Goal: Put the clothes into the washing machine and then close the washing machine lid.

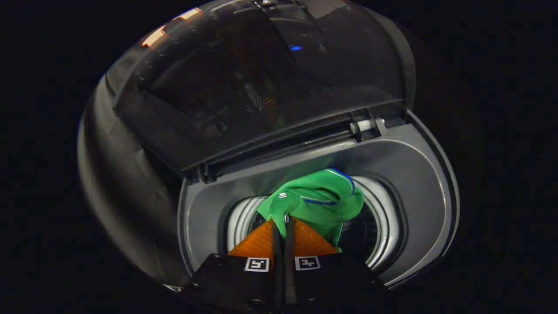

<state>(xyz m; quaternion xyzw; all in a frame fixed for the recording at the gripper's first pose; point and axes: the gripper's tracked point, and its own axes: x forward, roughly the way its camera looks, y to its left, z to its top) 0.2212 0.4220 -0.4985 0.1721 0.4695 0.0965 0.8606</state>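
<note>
A green garment [320, 201] with blue and white trim hangs bunched over the round drum opening [383, 218] of a grey top-loading washing machine [418, 161]. My gripper [282, 221] is shut on the near edge of that garment, with both fingers pressed together on the cloth. The cloth hangs just ahead of the fingertips, above the drum. The machine's dark see-through lid [244, 83] stands raised beyond the garment, hinged along the back of the opening.
A white hinge piece [368, 125] sits at the lid's right hinge. A small blue light [295, 48] glows through the lid. The grey rim [200, 218] rings the drum opening on all sides. Around the machine it is dark.
</note>
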